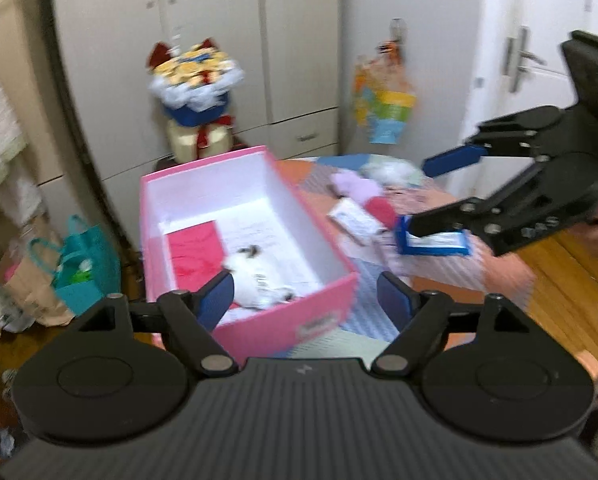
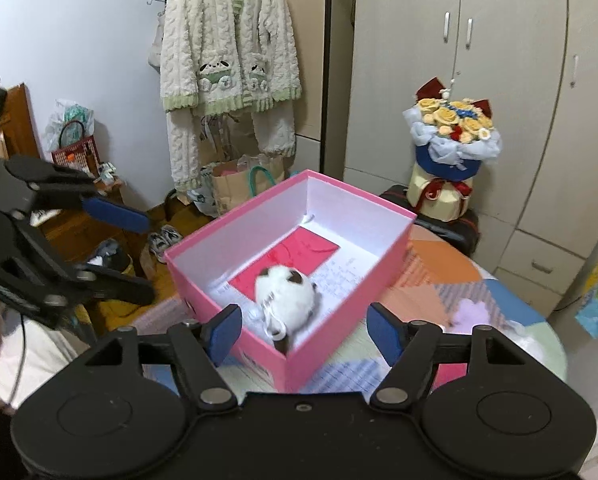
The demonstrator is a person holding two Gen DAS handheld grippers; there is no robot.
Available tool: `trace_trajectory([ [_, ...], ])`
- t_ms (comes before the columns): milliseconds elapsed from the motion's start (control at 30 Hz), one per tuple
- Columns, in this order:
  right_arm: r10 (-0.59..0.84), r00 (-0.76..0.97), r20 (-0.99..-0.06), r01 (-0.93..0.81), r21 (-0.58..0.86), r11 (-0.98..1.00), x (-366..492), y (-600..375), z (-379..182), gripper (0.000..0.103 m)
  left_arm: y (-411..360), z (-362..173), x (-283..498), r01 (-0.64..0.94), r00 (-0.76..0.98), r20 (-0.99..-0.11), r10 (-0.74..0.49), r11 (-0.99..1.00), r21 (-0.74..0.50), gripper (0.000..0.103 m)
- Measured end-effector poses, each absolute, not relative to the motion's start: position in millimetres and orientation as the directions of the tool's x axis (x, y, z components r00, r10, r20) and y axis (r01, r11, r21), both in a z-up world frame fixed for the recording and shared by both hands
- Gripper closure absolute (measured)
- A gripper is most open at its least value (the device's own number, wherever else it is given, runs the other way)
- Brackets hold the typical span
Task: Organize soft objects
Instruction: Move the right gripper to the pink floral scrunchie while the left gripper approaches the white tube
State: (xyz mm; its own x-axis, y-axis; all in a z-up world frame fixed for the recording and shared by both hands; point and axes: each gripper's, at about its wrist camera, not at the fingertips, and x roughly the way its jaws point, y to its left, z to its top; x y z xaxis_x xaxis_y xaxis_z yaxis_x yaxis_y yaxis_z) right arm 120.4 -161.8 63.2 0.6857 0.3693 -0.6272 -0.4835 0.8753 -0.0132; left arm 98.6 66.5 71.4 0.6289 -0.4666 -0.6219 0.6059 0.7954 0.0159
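One fluffy white toy [image 2: 285, 294] lies in the pink cardboard box [image 2: 339, 200], just past the spread, empty right claw [image 2: 301, 334]. Beyond the spread, empty left claw [image 1: 305, 298], maybe soft purple and pink things [image 1: 359, 188] wait on the table.

Box [image 2: 339, 216] sits mid-frame on the table [image 2: 439, 268], plush toy [image 2: 287, 292] inside it, bouquet [image 2: 451, 136] behind at upper right, cardigan [image 2: 227, 48] hanging upper left.

Beige wardrobes [image 2: 479, 92] fill the wall at 12 to 2 o'clock in the right view, a flower bouquet [image 2: 451, 136] before them. A fleecy cardigan [image 2: 227, 52] hangs at 11 on a pale wall [image 2: 71, 40]. Paper bags [image 2: 235, 186] and shoes [image 2: 161, 240] sit on the wooden floor [image 1: 559, 280]. A patchwork cloth [image 2: 439, 268] covers the bench.
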Motion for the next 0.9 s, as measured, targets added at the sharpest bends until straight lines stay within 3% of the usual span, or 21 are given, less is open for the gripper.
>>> trace_trajectory([
  [200, 0.325, 0.723, -0.61, -0.441, -0.045, 0.897, 82, -197, 58, 0.026, 35, 68, 67, 0.654, 0.638, -0.606, -0.474, 0.75, 0.102, 0.02],
  [267, 0.316, 0.731, -0.605, -0.43, -0.048, 0.901, 71, -208, 53, 0.016, 23, 62, 64, 0.676, 0.614, -0.616, -0.494, 0.732, 0.087, 0.02],
  [467, 0.265, 0.728, -0.632, -0.409, -0.09, 0.908, 51, -234, 26, 0.016, -21, 33, 67, 0.724, 0.532, -0.646, -0.548, 0.69, 0.011, 0.02],
  [667, 0.272, 0.712, -0.647, -0.389, -0.041, 0.92, 59, -267, 0, 0.015, -60, 6, 76, 0.729, 0.533, -0.646, -0.546, 0.684, 0.025, 0.023],
  [900, 0.302, 0.755, -0.582, -0.327, 0.065, 0.943, 91, -308, -30, 0.015, -93, -24, 92, 0.714, 0.57, -0.62, -0.539, 0.698, 0.049, 0.023],
])
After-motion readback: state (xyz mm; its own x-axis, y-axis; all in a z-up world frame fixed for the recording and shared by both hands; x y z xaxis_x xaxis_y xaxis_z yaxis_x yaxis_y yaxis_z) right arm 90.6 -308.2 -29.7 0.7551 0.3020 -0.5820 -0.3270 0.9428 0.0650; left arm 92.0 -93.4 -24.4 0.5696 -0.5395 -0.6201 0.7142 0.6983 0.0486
